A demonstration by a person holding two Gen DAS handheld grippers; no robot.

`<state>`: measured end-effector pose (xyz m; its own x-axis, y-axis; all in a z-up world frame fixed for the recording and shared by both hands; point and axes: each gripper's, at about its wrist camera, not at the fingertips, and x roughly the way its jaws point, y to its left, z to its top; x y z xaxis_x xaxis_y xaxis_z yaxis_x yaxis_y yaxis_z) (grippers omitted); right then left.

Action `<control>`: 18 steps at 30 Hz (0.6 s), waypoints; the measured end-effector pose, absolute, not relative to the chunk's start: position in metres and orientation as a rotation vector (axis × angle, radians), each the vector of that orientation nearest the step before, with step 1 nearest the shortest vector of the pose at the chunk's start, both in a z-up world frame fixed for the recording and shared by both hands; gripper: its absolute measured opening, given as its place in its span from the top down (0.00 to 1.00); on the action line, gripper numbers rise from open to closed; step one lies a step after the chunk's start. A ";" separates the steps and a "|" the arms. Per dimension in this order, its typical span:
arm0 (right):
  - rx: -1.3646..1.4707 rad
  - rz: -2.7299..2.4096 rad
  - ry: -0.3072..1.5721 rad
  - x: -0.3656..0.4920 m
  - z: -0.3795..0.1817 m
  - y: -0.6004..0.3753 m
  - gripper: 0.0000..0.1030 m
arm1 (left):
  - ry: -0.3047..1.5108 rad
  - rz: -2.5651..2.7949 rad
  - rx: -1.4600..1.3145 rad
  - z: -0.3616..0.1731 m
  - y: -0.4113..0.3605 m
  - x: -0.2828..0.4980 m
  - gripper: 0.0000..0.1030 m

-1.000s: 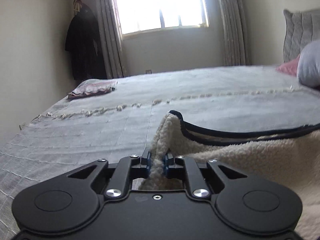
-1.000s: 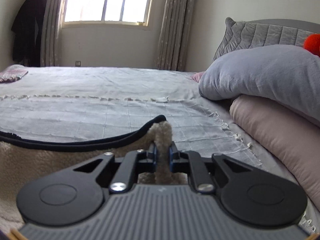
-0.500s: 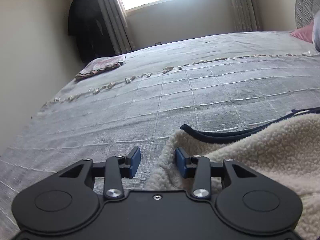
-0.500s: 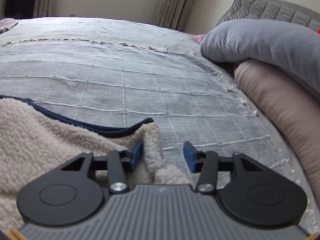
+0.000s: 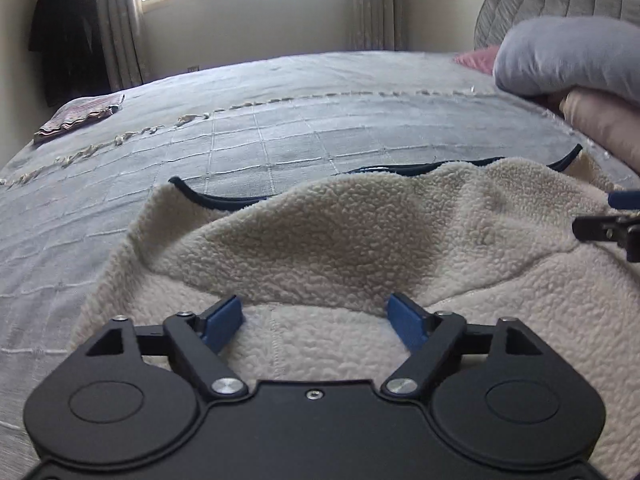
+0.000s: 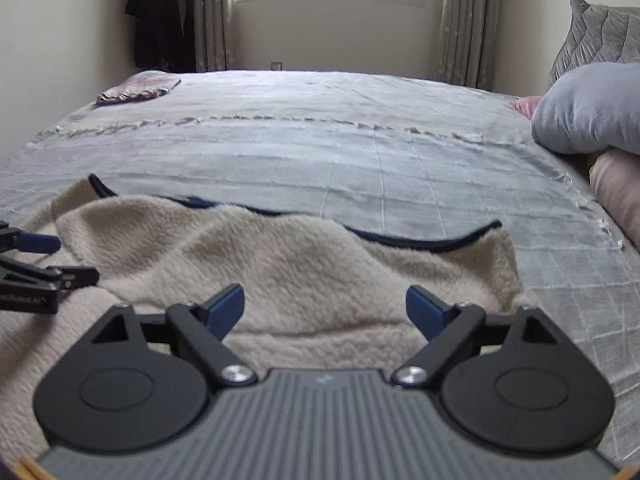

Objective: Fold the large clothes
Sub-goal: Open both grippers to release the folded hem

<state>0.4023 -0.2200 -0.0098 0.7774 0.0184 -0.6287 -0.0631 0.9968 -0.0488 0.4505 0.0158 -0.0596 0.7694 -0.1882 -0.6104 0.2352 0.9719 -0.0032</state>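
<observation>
A cream fleece garment [image 5: 360, 240] with dark navy trim lies folded over on the grey bed cover; the right wrist view shows it too [image 6: 280, 264]. My left gripper [image 5: 318, 322] hovers over its near part, jaws still opening wide, blue pads clear of the fleece. My right gripper [image 6: 324, 308] is likewise opening over the garment, pressing on nothing. Each gripper shows at the edge of the other's view: the right one [image 5: 616, 216], the left one [image 6: 36, 256].
The grey checked bed cover [image 6: 360, 160] stretches ahead to the window wall. A folded pinkish cloth [image 6: 136, 88] lies at the far left corner. Grey and beige pillows [image 6: 592, 112] pile up on the right. Dark clothes [image 6: 160, 12] hang by the curtain.
Both grippers let go of the fleece edge, opened wide and pulled back. The released edge dropped flat, so the garment's top layer now lies folded over on the bed.
</observation>
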 end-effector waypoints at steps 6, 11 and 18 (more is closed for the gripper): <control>0.041 0.040 0.634 0.392 -0.038 -0.239 0.14 | 0.577 -0.357 -0.233 -0.067 0.061 0.450 0.19; -0.049 -0.007 0.659 0.375 -0.020 -0.227 0.14 | 0.623 -0.210 -0.047 -0.045 0.032 0.432 0.18; -0.079 0.031 0.689 0.302 0.022 -0.273 0.09 | 0.642 -0.266 -0.046 -0.010 0.051 0.347 0.13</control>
<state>0.3022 -0.2730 0.0218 0.7712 0.0025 -0.6365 -0.0550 0.9965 -0.0628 0.3465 0.0511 -0.0101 0.7680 -0.2593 -0.5856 0.2311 0.9650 -0.1242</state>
